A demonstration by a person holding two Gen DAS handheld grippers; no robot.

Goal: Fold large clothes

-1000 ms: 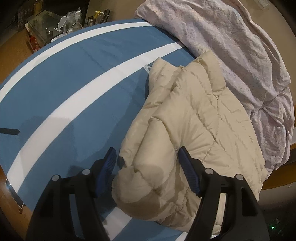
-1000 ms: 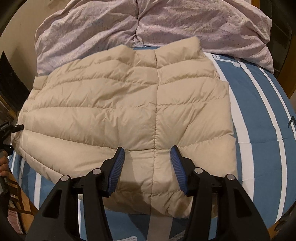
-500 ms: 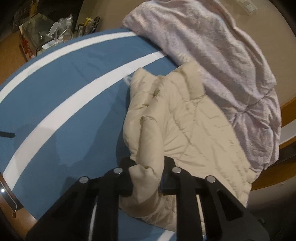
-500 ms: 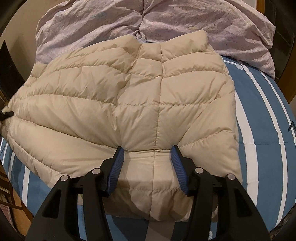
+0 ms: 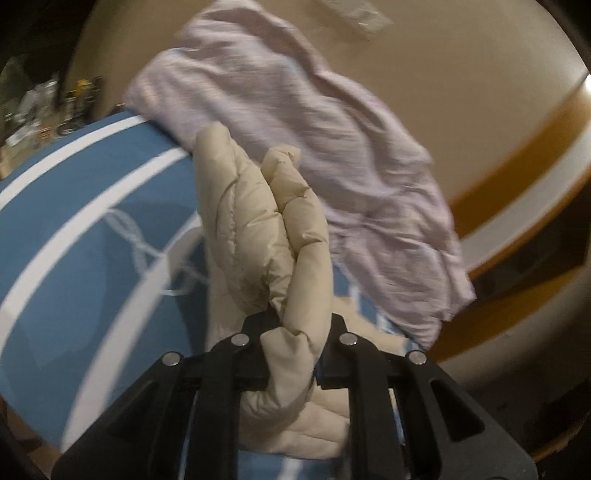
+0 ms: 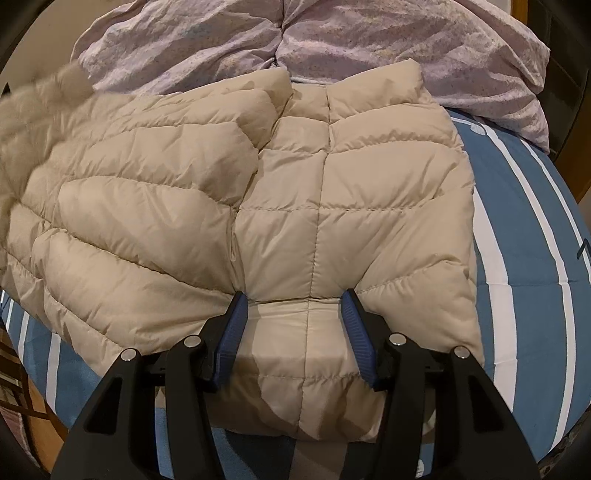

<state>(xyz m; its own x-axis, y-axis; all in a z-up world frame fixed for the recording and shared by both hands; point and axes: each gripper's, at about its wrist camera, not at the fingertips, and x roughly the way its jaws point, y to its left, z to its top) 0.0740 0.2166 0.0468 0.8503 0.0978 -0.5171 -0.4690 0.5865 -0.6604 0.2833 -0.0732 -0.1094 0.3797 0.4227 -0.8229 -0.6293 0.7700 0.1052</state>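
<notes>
Left claw (image 5: 291,332) clenching jacket (image 6: 258,206) edge, jaws just closing on it, lifting fold. Right claw (image 6: 295,325) gaping, pressing jacket middle. Next: carrying edge across bedspread (image 5: 92,229).

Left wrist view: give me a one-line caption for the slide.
Left gripper clamps the edge of the beige puffer jacket and holds it above the blue striped bedsheet.

Blue bedsheet (image 6: 532,258) with white stripes, crumpled lilac duvet (image 6: 369,33) heaped along its far edge, beige wall (image 5: 461,92) behind
</notes>
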